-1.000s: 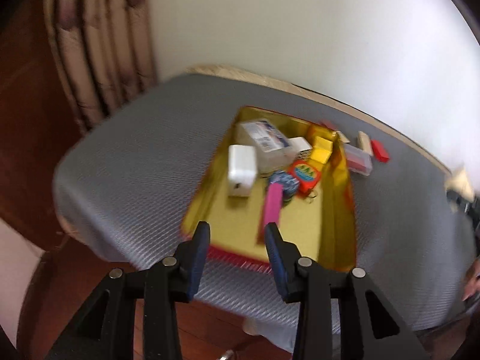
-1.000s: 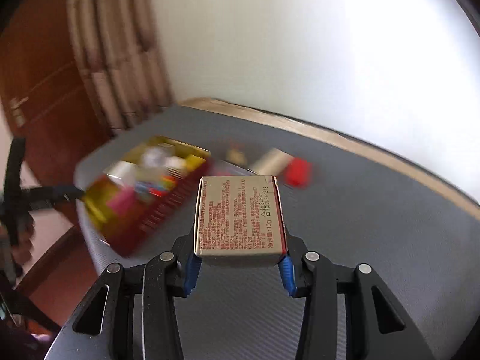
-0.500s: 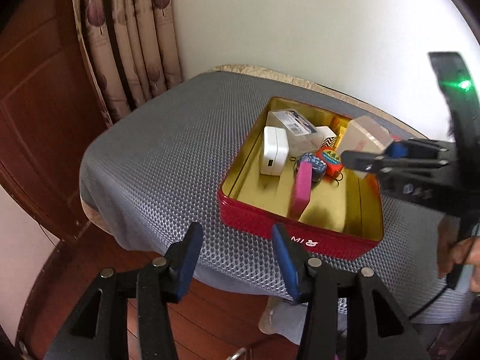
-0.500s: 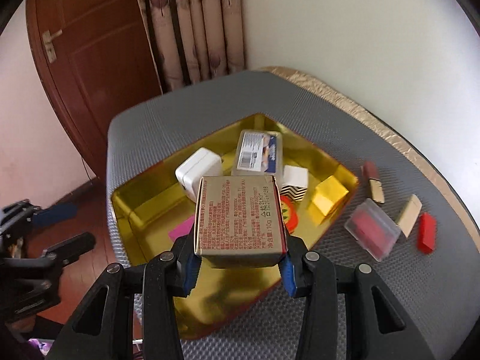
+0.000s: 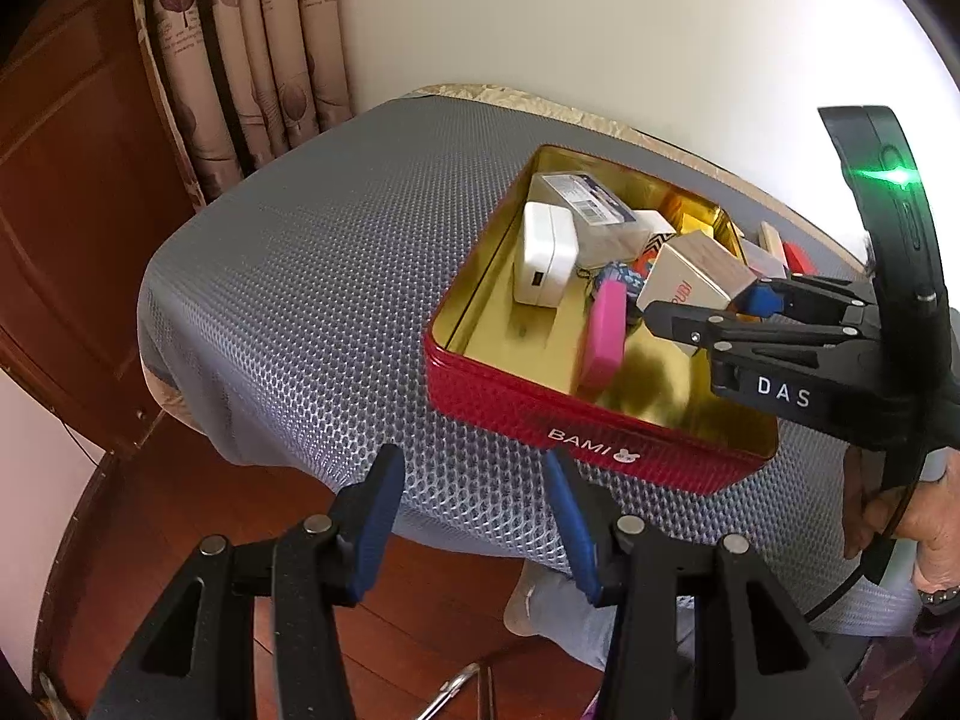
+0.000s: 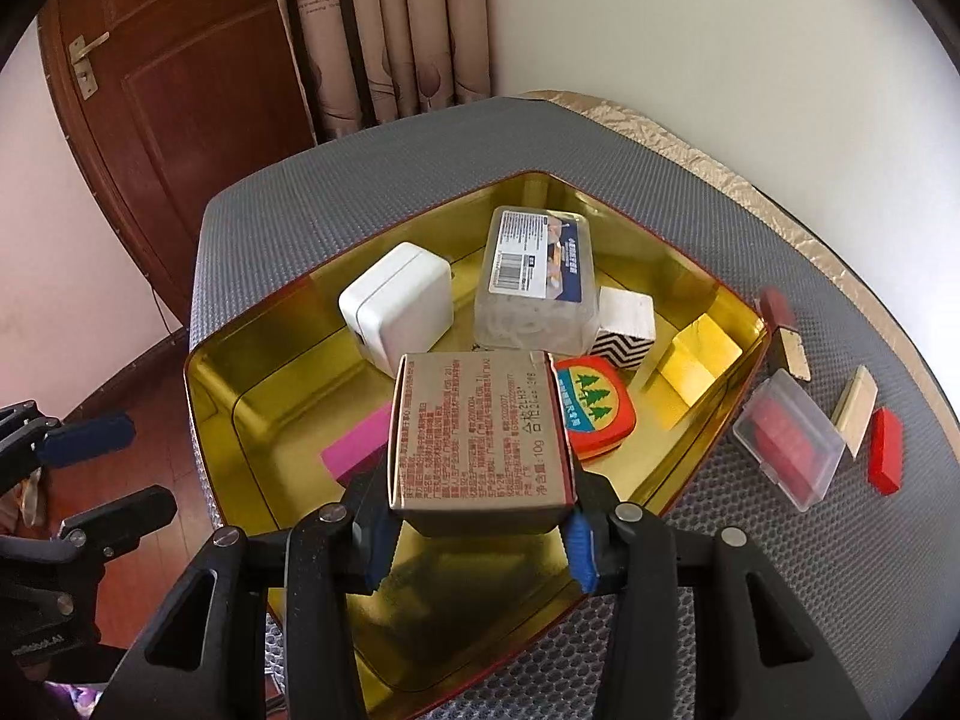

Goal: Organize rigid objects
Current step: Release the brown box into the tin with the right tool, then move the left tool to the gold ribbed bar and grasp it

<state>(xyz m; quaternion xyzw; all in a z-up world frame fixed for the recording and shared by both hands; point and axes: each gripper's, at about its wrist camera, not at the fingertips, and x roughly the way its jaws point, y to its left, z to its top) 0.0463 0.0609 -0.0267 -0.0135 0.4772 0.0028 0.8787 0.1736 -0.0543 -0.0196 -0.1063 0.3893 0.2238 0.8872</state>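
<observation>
A red tin (image 5: 600, 438) with a gold inside (image 6: 288, 396) sits on the grey mat. It holds a white charger (image 6: 396, 306), a clear labelled case (image 6: 534, 282), a pink block (image 6: 357, 447), a round tape measure (image 6: 597, 414), a zigzag cube (image 6: 624, 330) and a yellow block (image 6: 699, 366). My right gripper (image 6: 480, 534) hovers over the tin's middle, its pads still on a tan cardboard box (image 6: 480, 432) while its jaws are opening. My left gripper (image 5: 472, 462) hangs open and empty beyond the tin's near wall.
Right of the tin on the mat (image 5: 300, 276) lie a clear case of red pieces (image 6: 789, 447), a beige block (image 6: 855, 417), a red block (image 6: 885, 450) and a dark red piece (image 6: 783, 330). A curtain (image 6: 390, 30) and a wooden door (image 6: 180, 90) stand behind. A hand (image 5: 900, 516) grips the right tool.
My right gripper has carried the cardboard box leftwards from over the mat to above the tin. The left gripper has drawn back past the tin's near wall and spread its jaws wider.
</observation>
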